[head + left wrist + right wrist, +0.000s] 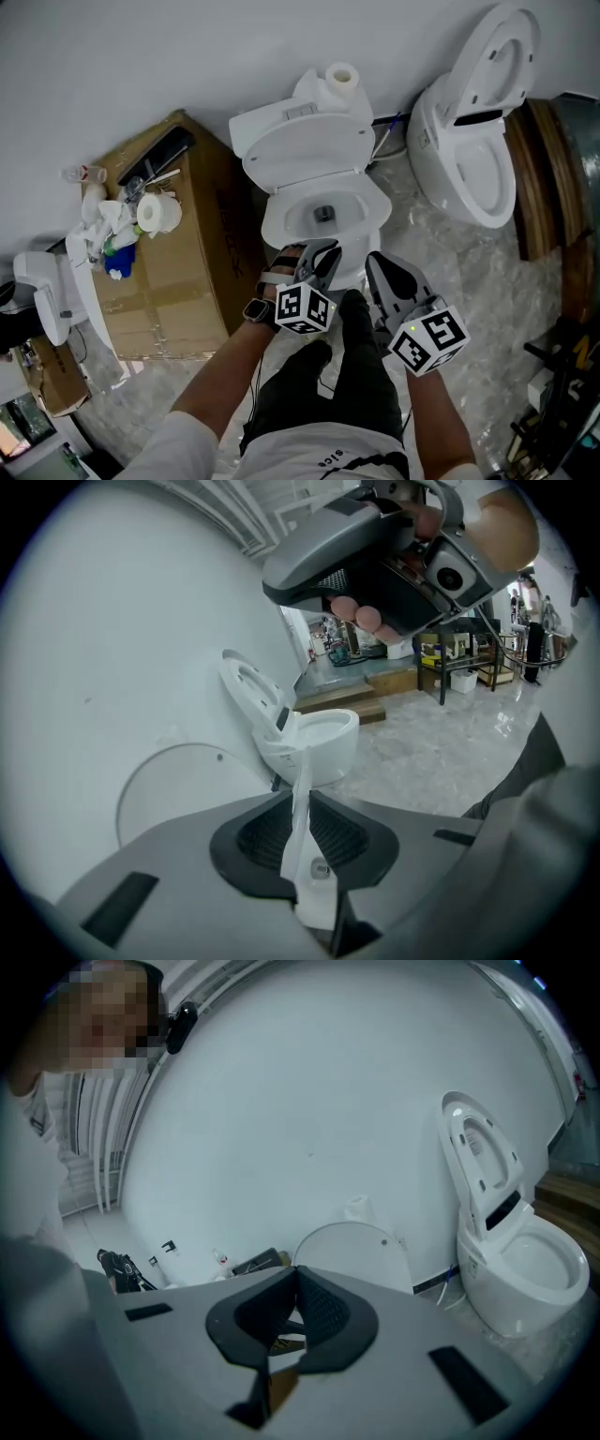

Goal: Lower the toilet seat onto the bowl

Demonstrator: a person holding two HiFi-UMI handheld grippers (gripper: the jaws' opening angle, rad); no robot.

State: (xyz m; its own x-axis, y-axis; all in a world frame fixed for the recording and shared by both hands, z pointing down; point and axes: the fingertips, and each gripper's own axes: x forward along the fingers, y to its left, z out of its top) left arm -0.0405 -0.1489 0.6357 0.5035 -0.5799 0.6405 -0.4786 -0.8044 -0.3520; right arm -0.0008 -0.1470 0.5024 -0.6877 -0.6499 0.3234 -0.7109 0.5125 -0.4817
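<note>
Left tool [317, 253], the nearer one, pinches a thin white edge, seemingly the front of the seat [277, 221], lying low over the bowl [323, 214] straight ahead; right tool [380, 267] pressed together, empty

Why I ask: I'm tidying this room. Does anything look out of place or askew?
A second toilet stands askew at the right, its seat raised. On the left, a cardboard box carries jumbled clutter and a paper roll. Another roll sits on the tank.
</note>
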